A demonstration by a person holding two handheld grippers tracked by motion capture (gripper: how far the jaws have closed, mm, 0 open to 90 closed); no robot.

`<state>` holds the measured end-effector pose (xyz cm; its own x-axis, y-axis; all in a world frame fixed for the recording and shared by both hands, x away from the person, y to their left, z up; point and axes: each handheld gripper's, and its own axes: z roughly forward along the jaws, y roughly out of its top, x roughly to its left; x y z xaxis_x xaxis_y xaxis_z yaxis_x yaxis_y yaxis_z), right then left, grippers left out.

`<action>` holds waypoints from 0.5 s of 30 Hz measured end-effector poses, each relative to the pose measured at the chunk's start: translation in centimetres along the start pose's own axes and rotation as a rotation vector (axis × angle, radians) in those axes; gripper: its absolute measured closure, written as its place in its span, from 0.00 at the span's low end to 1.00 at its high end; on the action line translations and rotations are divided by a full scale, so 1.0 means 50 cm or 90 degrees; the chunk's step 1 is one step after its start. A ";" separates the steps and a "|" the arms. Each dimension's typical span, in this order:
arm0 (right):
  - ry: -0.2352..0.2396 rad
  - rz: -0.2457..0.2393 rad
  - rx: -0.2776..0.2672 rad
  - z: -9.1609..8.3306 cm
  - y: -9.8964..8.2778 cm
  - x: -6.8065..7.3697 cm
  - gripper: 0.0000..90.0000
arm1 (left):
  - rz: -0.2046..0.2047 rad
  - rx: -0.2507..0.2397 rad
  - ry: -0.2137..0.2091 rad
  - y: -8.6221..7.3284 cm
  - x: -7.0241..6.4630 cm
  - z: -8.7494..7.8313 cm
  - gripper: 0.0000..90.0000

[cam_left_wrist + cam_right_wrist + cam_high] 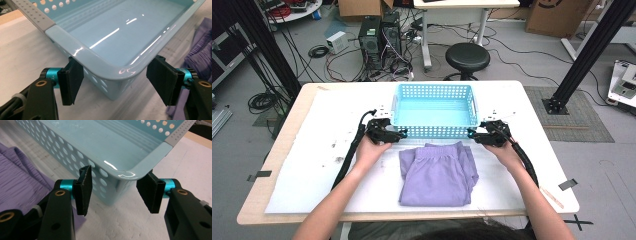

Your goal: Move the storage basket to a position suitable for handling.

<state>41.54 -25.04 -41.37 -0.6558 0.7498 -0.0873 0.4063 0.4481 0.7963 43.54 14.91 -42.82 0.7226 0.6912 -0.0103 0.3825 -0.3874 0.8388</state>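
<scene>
Hands on either side of a pale blue perforated basket (434, 111) bring two claws to its near corners on a white-covered bench (312, 165); the basket stands upright and empty at the middle of the bench, its near wall facing the person, grey handle strips on its short ends; the left claw (401, 134) sits at the near left corner, the right claw (471, 134) at the near right corner, each trailing a black cable back along a forearm.

Left gripper view: the left claw (118, 83) straddles the rounded corner of the basket (120, 35) with its jaws set wide; one pad lies against or just beside the perforated wall under the rim, the other stands clear of the corner, so nothing is gripped; purple cloth (200, 47) shows at the right edge.

Right gripper view: the right claw (117, 192) frames the other corner of the basket (100, 150) with its jaws partly apart; both pads sit close to the walls below the rim with gaps showing, and whether either touches cannot be told.

Folded purple shorts (438, 172) lie flat on the bench just in front of the basket, between the two forearms, waistband toward the basket.
</scene>
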 end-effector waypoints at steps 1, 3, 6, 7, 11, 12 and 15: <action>0.002 0.002 0.002 -0.003 -0.003 0.002 0.53 | 0.001 -0.002 0.000 -0.001 -0.002 -0.001 0.34; 0.001 0.005 0.002 -0.006 -0.005 0.005 0.53 | 0.001 -0.002 0.001 -0.002 -0.005 -0.003 0.34; 0.004 0.002 -0.001 -0.016 -0.013 0.012 0.53 | 0.003 0.002 -0.003 -0.004 -0.013 -0.008 0.34; 0.003 0.001 0.001 -0.018 -0.013 0.013 0.53 | 0.003 0.005 -0.002 -0.004 -0.015 -0.009 0.34; 0.003 0.002 -0.001 -0.024 -0.018 0.016 0.53 | 0.002 0.008 -0.002 -0.004 -0.021 -0.011 0.34; 0.003 0.002 -0.003 -0.025 -0.019 0.017 0.53 | 0.003 0.007 -0.003 -0.006 -0.024 -0.013 0.34; 0.004 0.002 -0.005 -0.027 -0.022 0.017 0.53 | 0.003 0.006 -0.002 -0.007 -0.028 -0.015 0.34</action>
<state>39.68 -25.53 -41.51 -0.6585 0.7482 -0.0807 0.4039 0.4419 0.8010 41.99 14.53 -42.69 0.7264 0.6872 -0.0091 0.3854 -0.3962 0.8334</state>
